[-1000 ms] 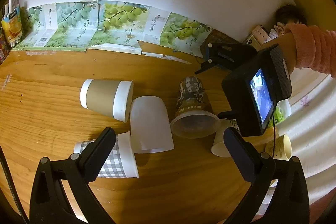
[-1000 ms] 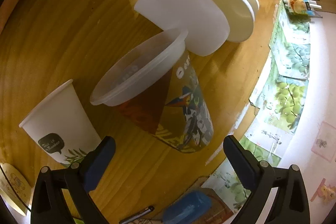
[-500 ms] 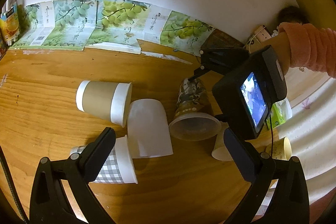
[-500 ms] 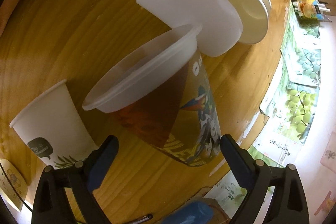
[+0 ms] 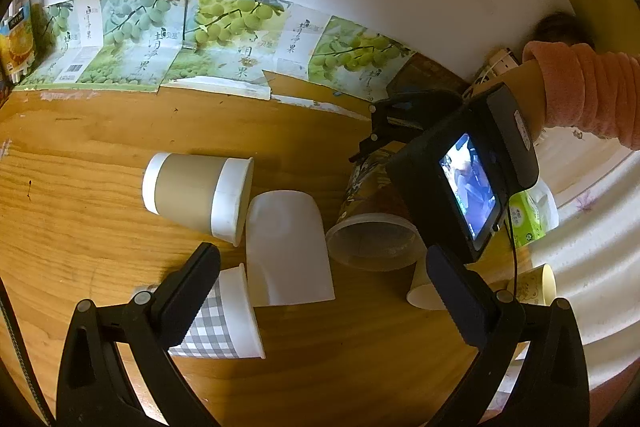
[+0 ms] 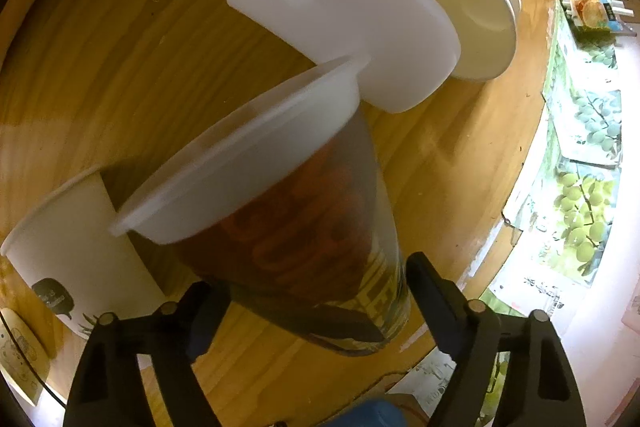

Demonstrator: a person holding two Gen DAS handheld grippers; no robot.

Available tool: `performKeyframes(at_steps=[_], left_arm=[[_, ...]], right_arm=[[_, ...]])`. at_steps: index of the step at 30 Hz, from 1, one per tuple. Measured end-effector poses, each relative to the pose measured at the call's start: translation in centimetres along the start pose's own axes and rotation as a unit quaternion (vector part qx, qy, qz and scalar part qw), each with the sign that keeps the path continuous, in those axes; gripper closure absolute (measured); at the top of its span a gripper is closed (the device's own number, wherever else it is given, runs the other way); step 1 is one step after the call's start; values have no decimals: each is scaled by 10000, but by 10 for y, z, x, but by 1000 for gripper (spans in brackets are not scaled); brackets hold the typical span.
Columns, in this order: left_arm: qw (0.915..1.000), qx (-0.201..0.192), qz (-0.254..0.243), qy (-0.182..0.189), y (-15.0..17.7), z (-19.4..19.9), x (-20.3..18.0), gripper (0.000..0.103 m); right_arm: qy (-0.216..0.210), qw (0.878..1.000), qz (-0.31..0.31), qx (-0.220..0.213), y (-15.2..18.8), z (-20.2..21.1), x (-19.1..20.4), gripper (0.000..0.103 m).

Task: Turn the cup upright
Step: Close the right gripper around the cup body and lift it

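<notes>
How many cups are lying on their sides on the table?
4. A brown-banded cup at the back left, a checked cup in front of it, a plain white cup in the middle, and a printed clear-rimmed cup on the right. The right gripper may hide others.

Readable text is sparse; most print is blurred or too small.

Far wall, left wrist view: grape posters (image 5: 224,39) along the table's far edge carry large vertical Chinese characters, brush style. One character reads 果 on several panels; the rest are not legible. A small logo with characters sits near the top of some panels, unreadable. The far-left panel shows a barcode, digits unreadable.

Printed plastic cup (image 6: 304,235), right wrist view: pale block letters near its base, partly hidden by the right finger, not readable with confidence.

White paper cup (image 6: 68,267), near left: dark speech-bubble logo with small text, illegible.

Green tissue pack (image 5: 524,215), right: print illegible.
</notes>
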State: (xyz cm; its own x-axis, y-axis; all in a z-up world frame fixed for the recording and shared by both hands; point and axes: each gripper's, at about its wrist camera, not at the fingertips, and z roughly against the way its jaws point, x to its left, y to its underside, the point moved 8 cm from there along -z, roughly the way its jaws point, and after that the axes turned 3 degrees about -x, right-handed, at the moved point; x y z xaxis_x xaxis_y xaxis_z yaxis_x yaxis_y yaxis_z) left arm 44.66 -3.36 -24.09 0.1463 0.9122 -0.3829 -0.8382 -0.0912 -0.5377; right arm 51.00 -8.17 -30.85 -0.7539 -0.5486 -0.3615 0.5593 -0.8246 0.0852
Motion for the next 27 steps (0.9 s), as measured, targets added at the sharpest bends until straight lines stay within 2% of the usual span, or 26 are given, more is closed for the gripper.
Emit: performKeyframes(at_steps=[9, 16, 27], left_arm=[[10000, 58, -1, 63, -2, -2, -1, 0], [9997, 90, -81, 191, -3, -2, -8, 0], [9992, 59, -107, 368, -4, 8, -17, 0]], right_arm=[[-116, 9996, -262, -67, -1, -7, -22, 30], [22, 9979, -632, -161, 10, 3, -31, 33], [350, 9861, -1614, 204, 23, 25, -40, 35]])
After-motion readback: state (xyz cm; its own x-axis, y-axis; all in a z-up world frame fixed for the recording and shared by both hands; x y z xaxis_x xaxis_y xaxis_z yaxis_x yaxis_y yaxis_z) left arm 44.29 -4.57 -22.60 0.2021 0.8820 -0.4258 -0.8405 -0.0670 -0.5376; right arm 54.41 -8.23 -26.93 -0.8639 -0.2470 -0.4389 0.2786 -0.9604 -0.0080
